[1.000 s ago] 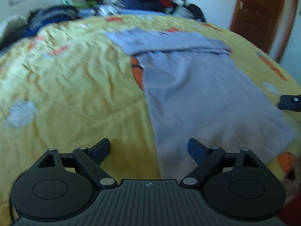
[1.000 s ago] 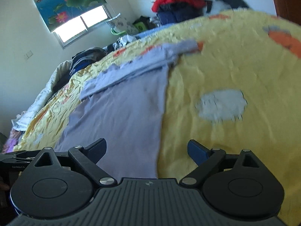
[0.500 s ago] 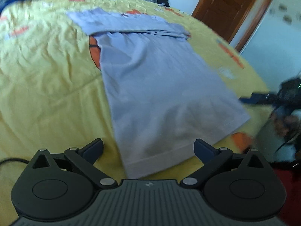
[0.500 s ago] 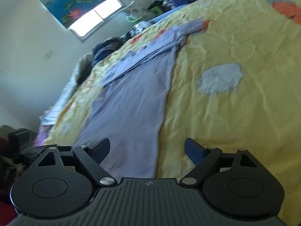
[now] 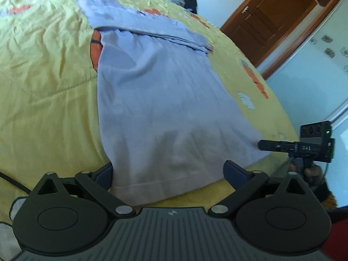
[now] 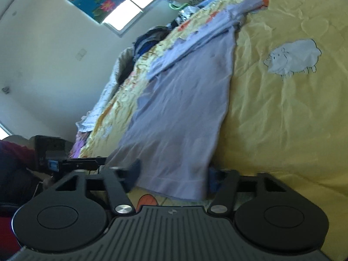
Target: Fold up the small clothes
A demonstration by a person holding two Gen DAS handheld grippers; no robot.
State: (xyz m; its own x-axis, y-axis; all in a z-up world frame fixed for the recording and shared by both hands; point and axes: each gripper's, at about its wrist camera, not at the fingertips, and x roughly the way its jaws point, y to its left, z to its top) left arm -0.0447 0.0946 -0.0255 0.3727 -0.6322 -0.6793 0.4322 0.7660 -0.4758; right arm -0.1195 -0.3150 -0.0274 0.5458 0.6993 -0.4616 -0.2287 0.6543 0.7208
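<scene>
The yellow bedspread [image 5: 43, 82] runs out of both views and its far end with the heap of clothes [image 6: 148, 41] is blurred, while the lilac shirt [image 5: 161, 108] lies flat on it with the sleeves folded across the top. The left gripper [image 5: 168, 169] stands wide open over the near hem, pads not pressing. The right gripper [image 6: 171, 177] (its fingers smeared by motion) has just been closing on the hem's other corner, and whether it already pinches I cannot tell.

Open yellow bedspread [image 5: 47, 91] beside shirt [image 5: 156, 108]
</scene>
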